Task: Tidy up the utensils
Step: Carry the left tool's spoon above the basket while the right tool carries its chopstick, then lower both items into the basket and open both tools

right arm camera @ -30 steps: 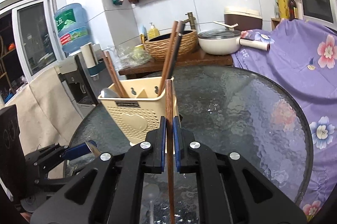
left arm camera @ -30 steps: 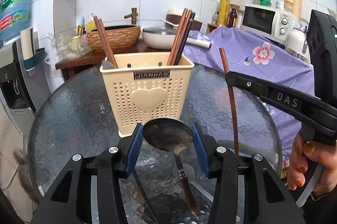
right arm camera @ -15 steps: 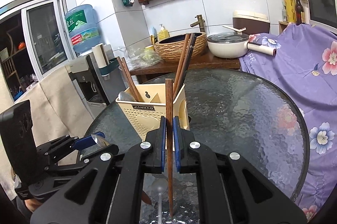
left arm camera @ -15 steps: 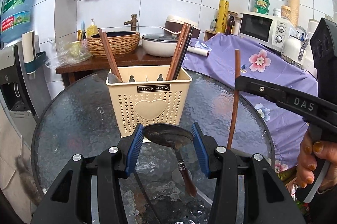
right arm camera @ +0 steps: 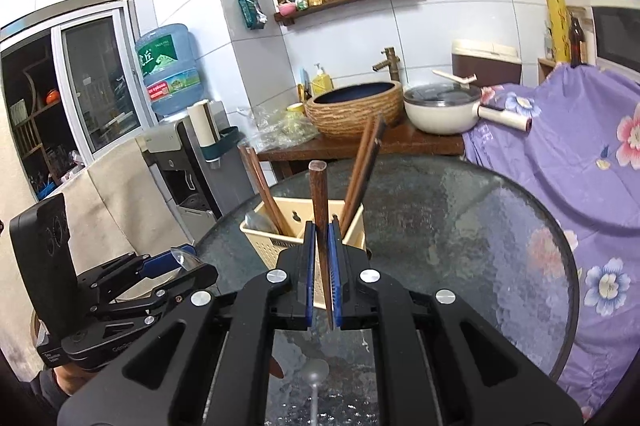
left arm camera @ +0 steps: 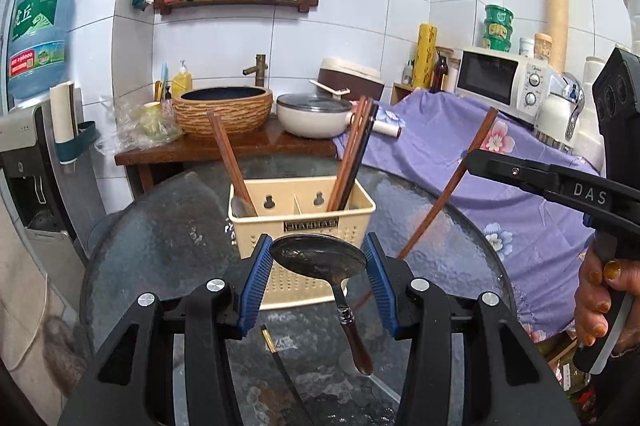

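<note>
We hold a metal spoon (left arm camera: 320, 260) in our left gripper (left arm camera: 318, 276): the blue pads (left arm camera: 253, 280) press the bowl of the spoon from both sides, and its brown handle hangs down below the pads, above the glass table (left arm camera: 160, 246). Directly ahead of this gripper stands the beige utensil basket (left arm camera: 302, 222), with chopsticks (left arm camera: 352, 154) leaning in its right compartment and two more (left arm camera: 226, 154) in its left one, next to something grey there that we cannot tell.

Our right gripper (right arm camera: 322, 274) is clenched on a single brown chopstick (right arm camera: 320, 210), which rises nearly upright between the blue pads (right arm camera: 308, 270), its blunt end on top. From the left wrist view this chopstick (left arm camera: 448, 186) is tilted, to the right of the basket and apart from it. The basket (right arm camera: 280, 238) is just ahead of the right gripper. A thin dark utensil (left arm camera: 280, 358) lies on the table under the left gripper.
</note>
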`<action>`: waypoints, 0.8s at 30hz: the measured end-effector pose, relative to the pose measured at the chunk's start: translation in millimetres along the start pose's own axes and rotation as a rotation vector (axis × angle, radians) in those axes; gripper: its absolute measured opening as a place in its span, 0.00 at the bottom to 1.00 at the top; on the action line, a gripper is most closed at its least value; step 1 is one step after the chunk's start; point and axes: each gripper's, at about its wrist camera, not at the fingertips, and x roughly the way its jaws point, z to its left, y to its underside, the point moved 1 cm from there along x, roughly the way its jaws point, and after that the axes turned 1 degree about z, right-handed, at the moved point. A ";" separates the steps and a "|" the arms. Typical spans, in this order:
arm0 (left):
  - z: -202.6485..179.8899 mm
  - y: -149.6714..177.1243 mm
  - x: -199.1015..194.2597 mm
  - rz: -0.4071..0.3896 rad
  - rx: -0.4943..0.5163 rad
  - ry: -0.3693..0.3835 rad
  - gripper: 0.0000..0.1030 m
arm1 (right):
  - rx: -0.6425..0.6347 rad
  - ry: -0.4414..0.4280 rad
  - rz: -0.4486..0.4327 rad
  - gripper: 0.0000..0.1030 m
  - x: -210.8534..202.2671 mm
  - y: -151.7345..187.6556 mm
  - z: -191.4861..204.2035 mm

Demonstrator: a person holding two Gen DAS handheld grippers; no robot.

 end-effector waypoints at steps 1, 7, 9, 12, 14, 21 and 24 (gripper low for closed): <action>1.7 -3.8 -0.5 -0.004 -0.002 0.001 0.44 | -0.003 -0.005 -0.003 0.07 -1.3 -4.1 1.8; 12.8 -26.3 -6.8 -0.037 -0.016 -0.012 0.44 | -0.013 -0.035 -0.015 0.07 -8.3 -32.1 12.3; 17.2 -35.1 -9.3 -0.052 -0.020 -0.021 0.44 | -0.020 -0.037 -0.025 0.07 -11.0 -39.7 16.1; 25.6 -52.2 -10.1 -0.070 -0.032 -0.040 0.44 | -0.023 -0.046 -0.042 0.07 -12.7 -57.9 24.2; 30.9 -61.6 -10.0 -0.078 -0.042 -0.048 0.44 | -0.026 -0.046 -0.055 0.07 -13.5 -67.4 27.8; 40.5 -90.1 -4.8 -0.139 -0.056 -0.117 0.44 | -0.033 -0.017 -0.151 0.07 -12.1 -106.4 40.7; 44.2 -101.2 2.8 -0.166 -0.063 -0.164 0.44 | -0.030 -0.009 -0.181 0.07 -8.6 -116.4 43.2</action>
